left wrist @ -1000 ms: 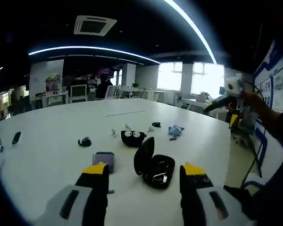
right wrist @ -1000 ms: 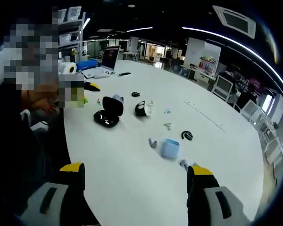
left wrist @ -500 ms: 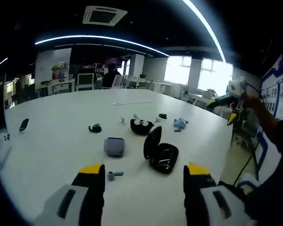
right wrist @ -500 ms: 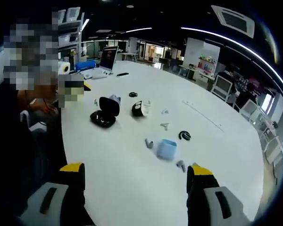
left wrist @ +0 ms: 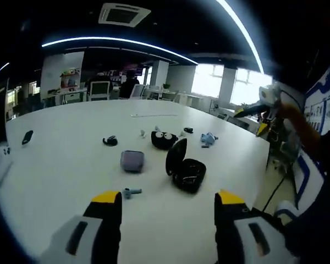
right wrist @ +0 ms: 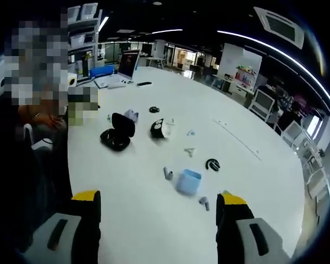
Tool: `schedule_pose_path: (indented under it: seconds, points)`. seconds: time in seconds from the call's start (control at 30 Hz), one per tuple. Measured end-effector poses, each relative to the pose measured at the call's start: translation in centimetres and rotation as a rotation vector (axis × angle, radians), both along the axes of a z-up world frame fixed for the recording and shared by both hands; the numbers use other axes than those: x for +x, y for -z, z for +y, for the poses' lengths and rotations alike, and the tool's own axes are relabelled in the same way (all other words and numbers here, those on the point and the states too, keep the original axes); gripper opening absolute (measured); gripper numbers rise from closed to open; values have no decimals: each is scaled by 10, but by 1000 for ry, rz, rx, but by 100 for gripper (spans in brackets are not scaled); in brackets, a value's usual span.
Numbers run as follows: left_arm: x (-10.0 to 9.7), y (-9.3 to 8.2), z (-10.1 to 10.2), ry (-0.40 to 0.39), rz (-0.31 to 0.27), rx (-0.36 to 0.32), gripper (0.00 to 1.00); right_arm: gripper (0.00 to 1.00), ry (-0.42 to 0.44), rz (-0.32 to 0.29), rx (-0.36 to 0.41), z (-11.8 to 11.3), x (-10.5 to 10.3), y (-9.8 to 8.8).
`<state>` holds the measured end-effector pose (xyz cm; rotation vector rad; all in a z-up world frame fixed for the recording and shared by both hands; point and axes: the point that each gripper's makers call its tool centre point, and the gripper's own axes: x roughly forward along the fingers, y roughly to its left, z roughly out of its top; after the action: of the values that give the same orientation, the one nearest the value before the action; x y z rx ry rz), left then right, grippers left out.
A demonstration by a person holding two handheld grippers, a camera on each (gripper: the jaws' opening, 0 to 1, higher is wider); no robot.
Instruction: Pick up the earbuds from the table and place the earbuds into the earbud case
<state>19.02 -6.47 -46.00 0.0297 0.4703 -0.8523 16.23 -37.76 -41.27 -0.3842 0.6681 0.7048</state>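
Both grippers held above white worktop (left wrist: 55, 165), fingers apart, empty. 
Left gripper (left wrist: 168, 206): small grey earbud (left wrist: 132, 192) lay just ahead of left finger; open black earbud case (left wrist: 185, 169) further ahead, slightly right. 
Right gripper (right wrist: 155, 206): earbuds (right wrist: 168, 173) ahead beside blue case (right wrist: 188, 181). 
Judged left gripper nearer to black case.

No words or numbers clear enough to read. Blue and white shapes on a wall board (left wrist: 324, 104) at the right of the left gripper view, too blurry to make out. Bright screen on a laptop (right wrist: 127, 61) at the far end of the desk (right wrist: 253, 165) in the right gripper view, too small to read.
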Motion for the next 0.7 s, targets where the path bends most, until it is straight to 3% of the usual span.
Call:
schedule_pose_path:
  seconds: [0.3,0.7]
  points:
    - [-2,0,13,-20,-6,4,69,81,-33,12,-39,5,23,-6]
    - [-11,3,19,-25,6,-16,69,76,-62,68,-112,6,55,6]
